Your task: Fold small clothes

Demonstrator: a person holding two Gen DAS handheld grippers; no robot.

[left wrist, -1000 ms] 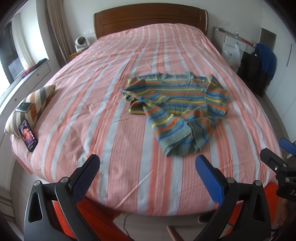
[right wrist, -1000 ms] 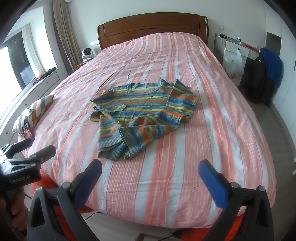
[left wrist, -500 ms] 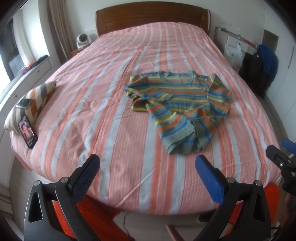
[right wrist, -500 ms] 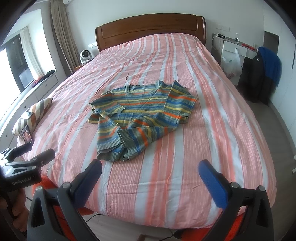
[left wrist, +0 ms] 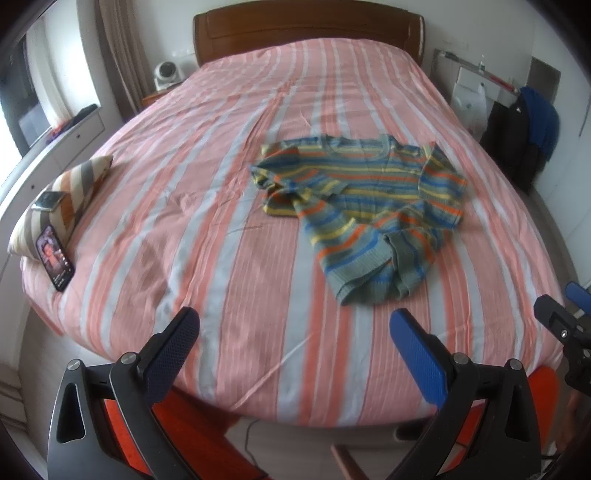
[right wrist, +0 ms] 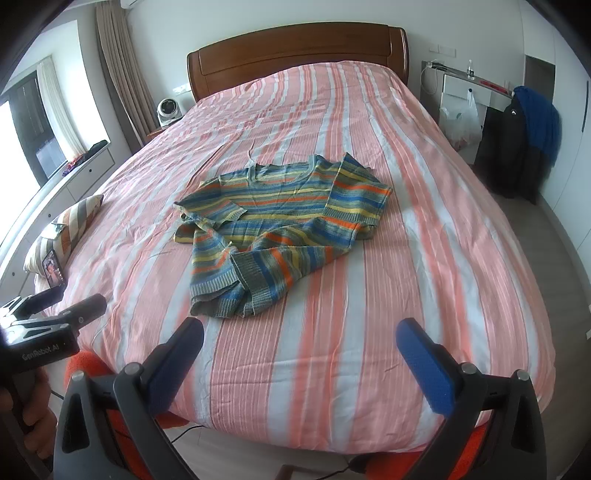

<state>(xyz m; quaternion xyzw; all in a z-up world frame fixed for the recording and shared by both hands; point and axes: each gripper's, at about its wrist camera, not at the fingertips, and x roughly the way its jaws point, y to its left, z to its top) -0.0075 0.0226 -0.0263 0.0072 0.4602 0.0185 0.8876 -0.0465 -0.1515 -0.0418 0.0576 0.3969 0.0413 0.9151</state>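
Observation:
A small striped knit sweater (left wrist: 365,199) in blue, orange, yellow and grey lies rumpled on the pink-striped bed (left wrist: 229,229), sleeves folded over its front; it also shows in the right wrist view (right wrist: 280,225). My left gripper (left wrist: 295,339) is open and empty, above the bed's foot edge, short of the sweater. My right gripper (right wrist: 301,343) is open and empty, just short of the sweater's lower hem. The left gripper also shows at the left edge of the right wrist view (right wrist: 59,310).
A striped cushion (left wrist: 62,195) with a watch and a phone (left wrist: 55,258) lies at the bed's left edge. A wooden headboard (left wrist: 306,33) is at the far end. A desk and a chair with dark clothes (left wrist: 524,136) stand at the right.
Both grippers have moved forward a little towards the bed and sweater. The sweater has not moved. Both stay open.

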